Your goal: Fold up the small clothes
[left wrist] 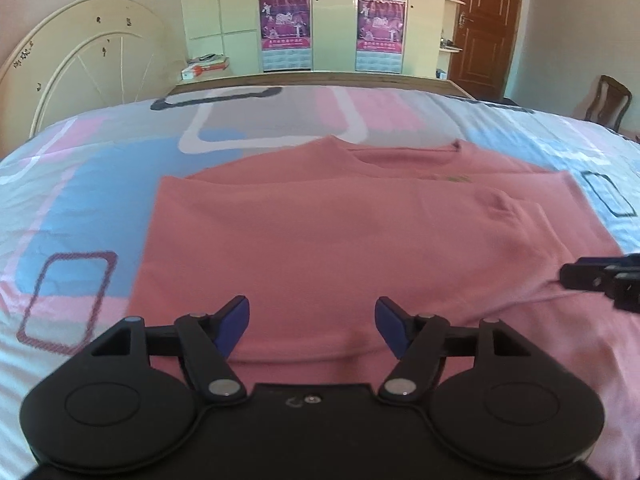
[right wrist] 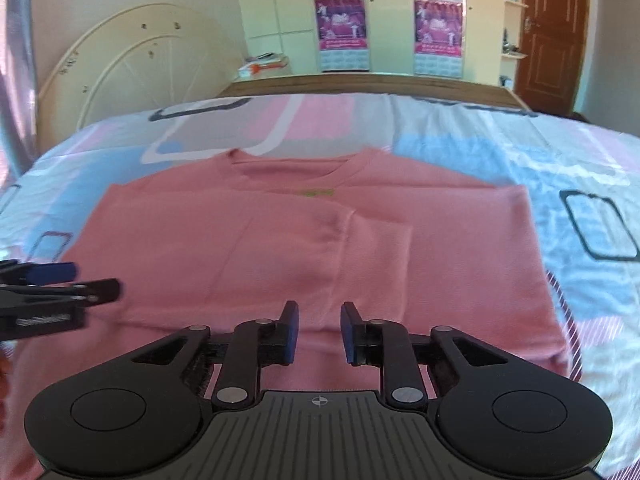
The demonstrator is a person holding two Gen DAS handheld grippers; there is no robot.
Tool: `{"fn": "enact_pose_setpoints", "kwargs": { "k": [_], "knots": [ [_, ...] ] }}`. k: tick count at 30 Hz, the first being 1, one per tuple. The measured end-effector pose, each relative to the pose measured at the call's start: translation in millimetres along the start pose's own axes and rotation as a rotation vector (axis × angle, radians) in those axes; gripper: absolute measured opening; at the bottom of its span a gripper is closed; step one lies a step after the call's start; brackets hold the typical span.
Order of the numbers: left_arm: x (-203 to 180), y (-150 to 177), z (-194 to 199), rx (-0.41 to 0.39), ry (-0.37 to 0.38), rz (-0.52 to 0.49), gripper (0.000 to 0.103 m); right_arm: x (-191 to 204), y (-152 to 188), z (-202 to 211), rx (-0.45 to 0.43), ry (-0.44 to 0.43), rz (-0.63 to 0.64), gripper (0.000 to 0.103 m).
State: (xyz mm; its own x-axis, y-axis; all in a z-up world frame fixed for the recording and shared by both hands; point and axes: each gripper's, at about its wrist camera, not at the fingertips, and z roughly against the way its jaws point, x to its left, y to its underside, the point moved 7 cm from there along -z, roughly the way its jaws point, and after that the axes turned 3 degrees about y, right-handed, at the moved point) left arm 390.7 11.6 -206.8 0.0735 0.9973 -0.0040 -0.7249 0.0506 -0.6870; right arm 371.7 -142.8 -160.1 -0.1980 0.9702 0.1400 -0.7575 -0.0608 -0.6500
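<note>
A pink T-shirt point(left wrist: 320, 232) lies flat on the bed with its collar at the far end and both sleeves folded in over the body; it also shows in the right wrist view point(right wrist: 280, 248). My left gripper point(left wrist: 312, 320) is open and empty, just above the shirt's near hem on the left part. My right gripper point(right wrist: 319, 328) is open with a narrower gap, empty, above the near hem further right. Each gripper shows at the edge of the other's view: the right gripper point(left wrist: 600, 280), the left gripper point(right wrist: 92, 280).
The bed has a pink, blue and white patterned sheet point(left wrist: 80, 200). A wooden footboard point(left wrist: 320, 80) marks its far edge. Behind stand a cream wardrobe point(left wrist: 320, 20) with posters, a round cream frame point(left wrist: 92, 68) at left, a brown door point(left wrist: 484, 28) and a chair point(left wrist: 608, 104) at right.
</note>
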Motion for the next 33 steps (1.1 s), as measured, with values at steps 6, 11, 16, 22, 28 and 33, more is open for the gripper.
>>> {"fn": "enact_pose_setpoints", "kwargs": {
  "k": [6, 11, 16, 22, 28, 33],
  "knots": [
    [-26.5, 23.1, 2.6, 0.029, 0.006, -0.025, 0.07, 23.8, 28.0, 5.5, 0.048, -0.053, 0.062, 0.023],
    [-28.3, 52.3, 1.1, 0.067, -0.033, -0.032, 0.072, 10.2, 61.1, 8.2, 0.097, -0.033, 0.123, 0.023],
    [-6.3, 70.6, 15.5, 0.059, -0.087, 0.006, 0.083, -25.7, 80.3, 26.1, 0.081, 0.019, 0.163, 0.023],
    [19.6, 96.8, 50.0, 0.078, -0.16, 0.068, 0.081, -56.1, 98.0, 46.4, 0.082, 0.046, 0.165, 0.023],
    [-1.0, 116.1, 83.6, 0.09, -0.111, 0.055, 0.078, -19.9, 106.8, 79.9, 0.046, -0.057, 0.154, 0.023],
    [-17.3, 139.5, 87.4, 0.084, -0.083, 0.001, 0.079, 15.0, 131.6, 89.9, 0.058, -0.085, 0.178, 0.023]
  ]
}}
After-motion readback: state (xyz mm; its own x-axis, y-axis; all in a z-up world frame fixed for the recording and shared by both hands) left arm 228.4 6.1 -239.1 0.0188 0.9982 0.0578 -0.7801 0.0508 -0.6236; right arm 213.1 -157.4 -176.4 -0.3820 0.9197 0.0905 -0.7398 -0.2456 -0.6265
